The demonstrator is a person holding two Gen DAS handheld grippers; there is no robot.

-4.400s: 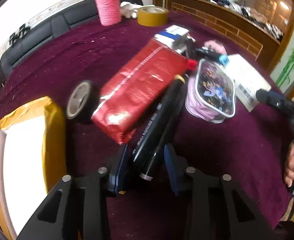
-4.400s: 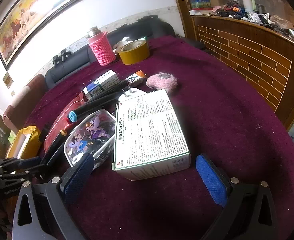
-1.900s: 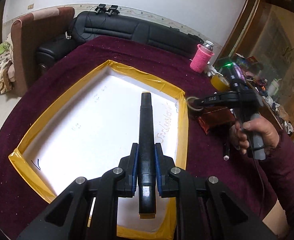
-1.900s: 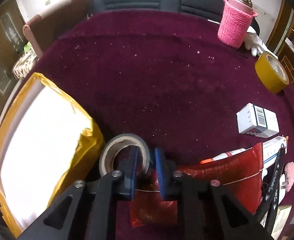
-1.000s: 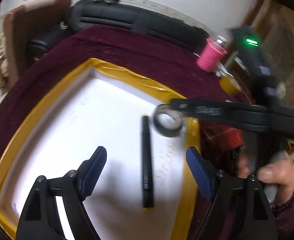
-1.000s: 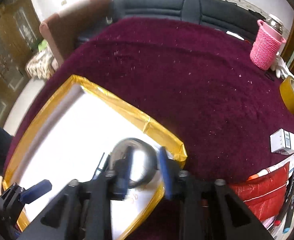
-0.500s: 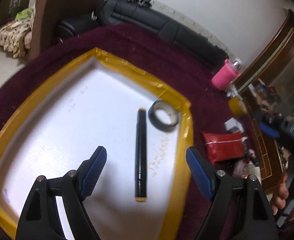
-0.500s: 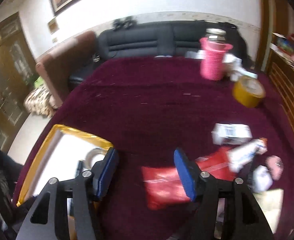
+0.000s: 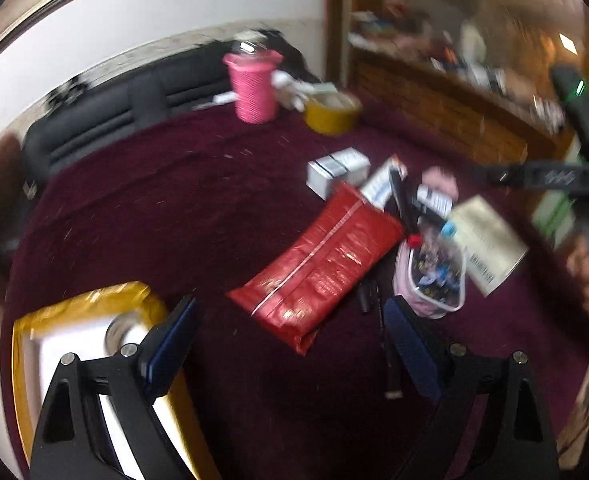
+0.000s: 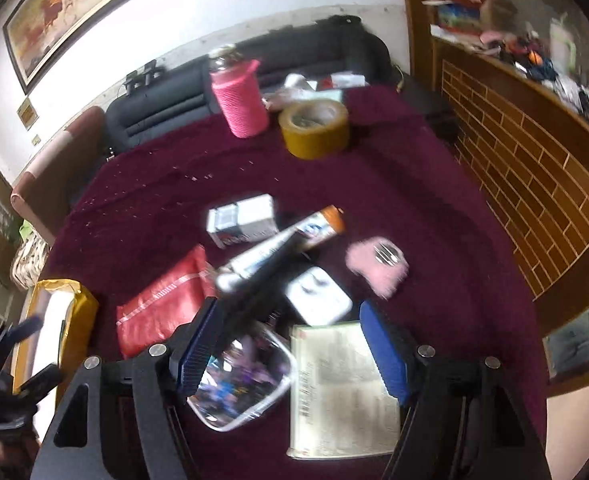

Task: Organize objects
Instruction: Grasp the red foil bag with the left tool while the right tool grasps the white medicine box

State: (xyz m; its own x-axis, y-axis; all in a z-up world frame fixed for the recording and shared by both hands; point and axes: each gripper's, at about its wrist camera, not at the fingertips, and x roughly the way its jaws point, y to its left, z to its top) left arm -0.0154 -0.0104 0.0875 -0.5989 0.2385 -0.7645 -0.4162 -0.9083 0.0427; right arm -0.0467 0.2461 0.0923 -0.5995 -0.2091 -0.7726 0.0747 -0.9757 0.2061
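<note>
Left wrist: left tongs (image 9: 290, 344) and right tongs (image 10: 290, 344) both empty, jaws opening wide.

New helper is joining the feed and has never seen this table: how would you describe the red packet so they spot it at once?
Start at the maroon table cover and find the yellow-taped tray at its near left edge. Just right of the tray, at the left end of the clutter, lies the red packet: a flat, shiny foil pouch with a pale stripe along its length. Nothing else there is red, apart from a tiny cap.
</note>
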